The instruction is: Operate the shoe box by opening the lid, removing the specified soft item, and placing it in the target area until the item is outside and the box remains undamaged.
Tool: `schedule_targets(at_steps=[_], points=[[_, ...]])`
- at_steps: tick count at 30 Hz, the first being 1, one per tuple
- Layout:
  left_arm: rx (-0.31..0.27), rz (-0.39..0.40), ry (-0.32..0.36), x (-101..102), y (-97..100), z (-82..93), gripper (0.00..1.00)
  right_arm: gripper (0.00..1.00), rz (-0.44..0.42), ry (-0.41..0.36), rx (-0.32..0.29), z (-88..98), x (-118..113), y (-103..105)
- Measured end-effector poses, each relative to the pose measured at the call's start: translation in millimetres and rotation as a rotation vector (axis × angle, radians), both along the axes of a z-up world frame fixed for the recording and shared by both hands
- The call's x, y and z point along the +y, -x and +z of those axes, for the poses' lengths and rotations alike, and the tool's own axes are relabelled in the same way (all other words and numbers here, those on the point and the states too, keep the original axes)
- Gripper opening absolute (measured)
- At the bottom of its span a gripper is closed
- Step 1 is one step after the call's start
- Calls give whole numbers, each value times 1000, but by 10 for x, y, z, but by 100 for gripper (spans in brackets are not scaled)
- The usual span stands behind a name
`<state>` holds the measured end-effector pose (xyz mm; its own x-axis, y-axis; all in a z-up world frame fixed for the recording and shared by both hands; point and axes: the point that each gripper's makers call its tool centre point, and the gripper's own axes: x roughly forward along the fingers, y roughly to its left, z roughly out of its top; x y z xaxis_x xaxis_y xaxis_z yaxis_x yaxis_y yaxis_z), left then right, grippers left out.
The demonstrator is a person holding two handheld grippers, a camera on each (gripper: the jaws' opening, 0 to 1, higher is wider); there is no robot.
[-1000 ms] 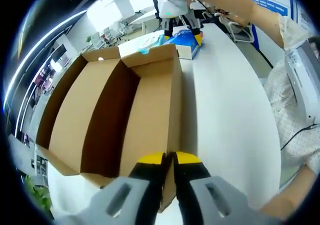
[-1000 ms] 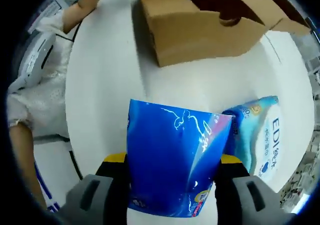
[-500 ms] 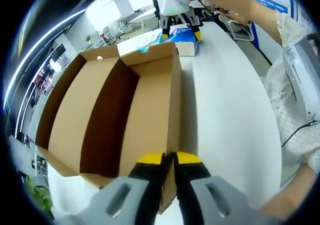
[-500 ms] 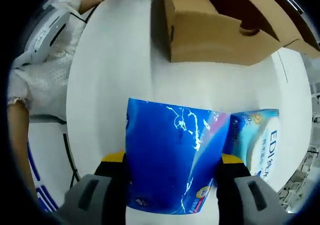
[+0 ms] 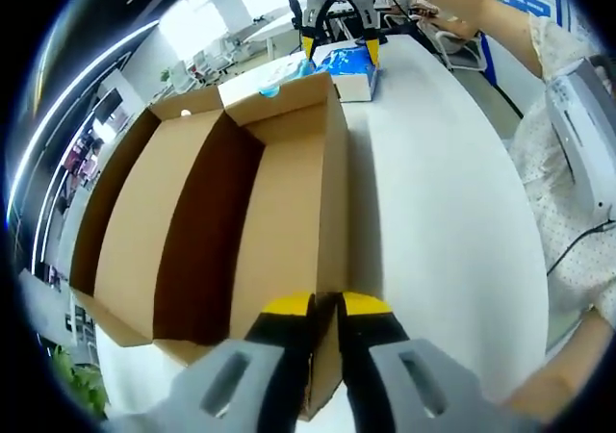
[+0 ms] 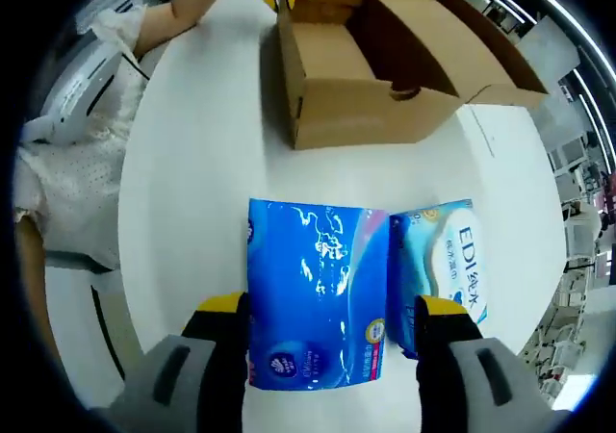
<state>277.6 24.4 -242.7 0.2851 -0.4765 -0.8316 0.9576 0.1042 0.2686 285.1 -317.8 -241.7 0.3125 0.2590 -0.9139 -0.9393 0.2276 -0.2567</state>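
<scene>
In the left gripper view we see our left tool (image 5: 324, 310) pinched narrow on the near wall of the open shoe box (image 5: 289, 212). In the right gripper view our right tool (image 6: 327, 313) stands wide around the blue soft pack (image 6: 313, 303), which lies on the white tabletop (image 6: 192, 183) outside the box, touching a lighter blue pack (image 6: 438, 260) on its right.

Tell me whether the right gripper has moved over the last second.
Yes. In the left gripper view the right gripper has risen away from the cardboard box, leaving the blue pack on the white table.
</scene>
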Motion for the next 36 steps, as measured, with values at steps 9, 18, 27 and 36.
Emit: schedule_targets(at_steps=[9,18,27,36], points=[[-3,-3,-4,5,2,-3,9,50,-35,-268,-215,173,30,249],[-2,-2,-8,8,1,-16,9,34,-83,-355,-293,58,12,450],[-2,-1,-12,3,5,-23,9,28,-39,-325,-391,-87,-30,436],[-2,0,-11,-7,4,-14,9,28,34,-401,-392,-83,-86,414]])
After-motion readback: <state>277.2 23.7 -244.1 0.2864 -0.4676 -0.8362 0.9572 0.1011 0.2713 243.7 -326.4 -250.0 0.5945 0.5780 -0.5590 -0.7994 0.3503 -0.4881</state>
